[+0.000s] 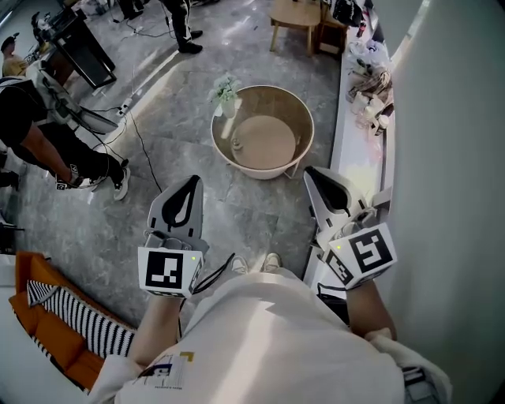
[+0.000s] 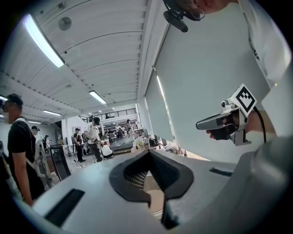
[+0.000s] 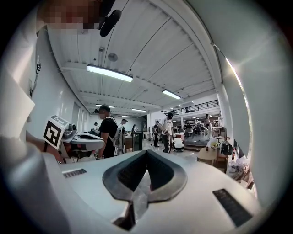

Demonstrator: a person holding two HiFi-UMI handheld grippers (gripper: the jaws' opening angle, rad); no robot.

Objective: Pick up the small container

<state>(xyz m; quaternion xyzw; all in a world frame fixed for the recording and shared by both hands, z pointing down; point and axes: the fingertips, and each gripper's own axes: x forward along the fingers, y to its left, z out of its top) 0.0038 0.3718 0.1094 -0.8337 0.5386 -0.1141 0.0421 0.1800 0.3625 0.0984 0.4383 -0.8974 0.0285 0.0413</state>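
In the head view a round beige basin [image 1: 302, 118] stands on the grey floor ahead of my feet. A small white pot with a green plant [image 1: 225, 96] sits at its far-left rim, and a tiny object [image 1: 235, 144] lies inside near the left wall. My left gripper [image 1: 192, 181] and right gripper [image 1: 309, 170] are held side by side above the floor, short of the basin, both shut and empty. The left gripper view shows its jaws [image 2: 149, 152] shut, with the right gripper [image 2: 201, 124] beside it. The right gripper view shows shut jaws [image 3: 146, 153] and the left gripper [image 3: 98, 141].
A white ledge [image 1: 347, 150] with piled clutter [image 1: 368, 75] runs along the right wall. A wooden stool [image 1: 296, 16] stands beyond the basin. A person [image 1: 47, 142] and cables [image 1: 138, 138] are at the left, an orange and striped cloth [image 1: 59, 319] at bottom left.
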